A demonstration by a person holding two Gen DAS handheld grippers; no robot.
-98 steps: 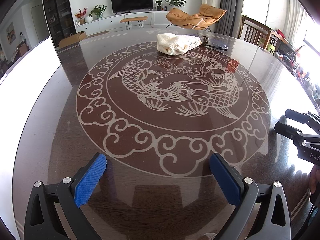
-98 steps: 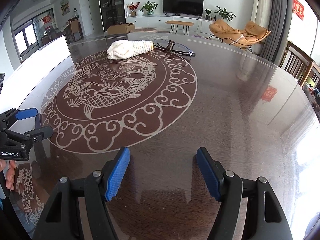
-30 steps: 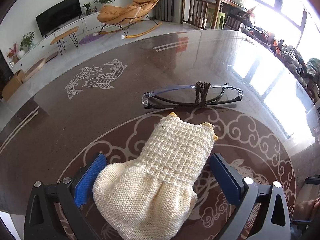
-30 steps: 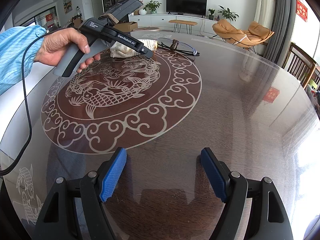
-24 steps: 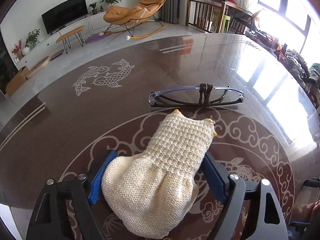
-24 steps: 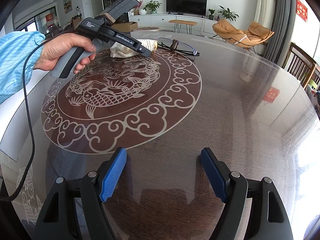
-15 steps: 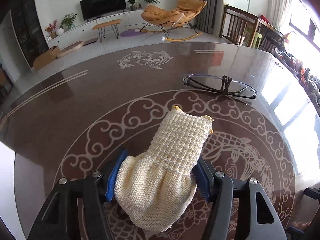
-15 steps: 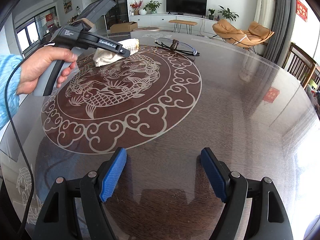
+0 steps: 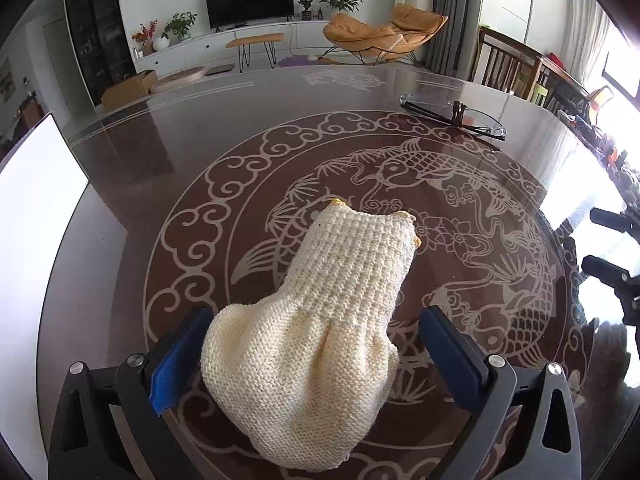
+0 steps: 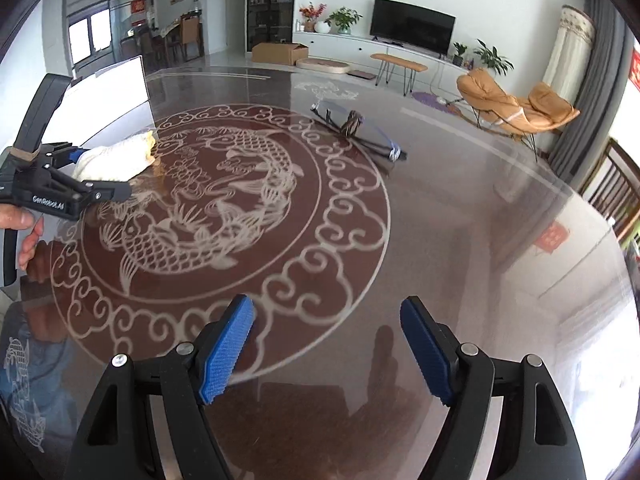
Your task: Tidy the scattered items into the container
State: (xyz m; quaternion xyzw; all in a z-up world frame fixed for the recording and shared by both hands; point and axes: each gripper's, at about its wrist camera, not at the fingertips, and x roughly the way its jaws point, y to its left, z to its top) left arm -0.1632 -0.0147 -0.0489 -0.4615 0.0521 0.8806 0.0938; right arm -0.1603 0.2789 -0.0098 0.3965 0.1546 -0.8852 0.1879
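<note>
Left gripper: fingers spreading, jaws opening around the knitted pouch. Near end of the pouch sits between the blue pads; left pad looks to touch the knit, right pad stands clear of it. No pinch now. The pouch lies on the surface, over the fish medallion, its yellow-tipped corners pointing away from the gripper.

Judgement: the pouch is probably the container, freed here with its far end toward the other item.

Right gripper: fingers spread, nothing between them, held over bare surface just outside the medallion's scroll border. Likely on its way to the glasses.

Glasses: beyond the pouch, on the medallion's far rim, well apart from it, a dark cord knotted at the bridge. Nothing lies between pouch and glasses.

White board: past the medallion on the left gripper's side, no obstruction.
</note>
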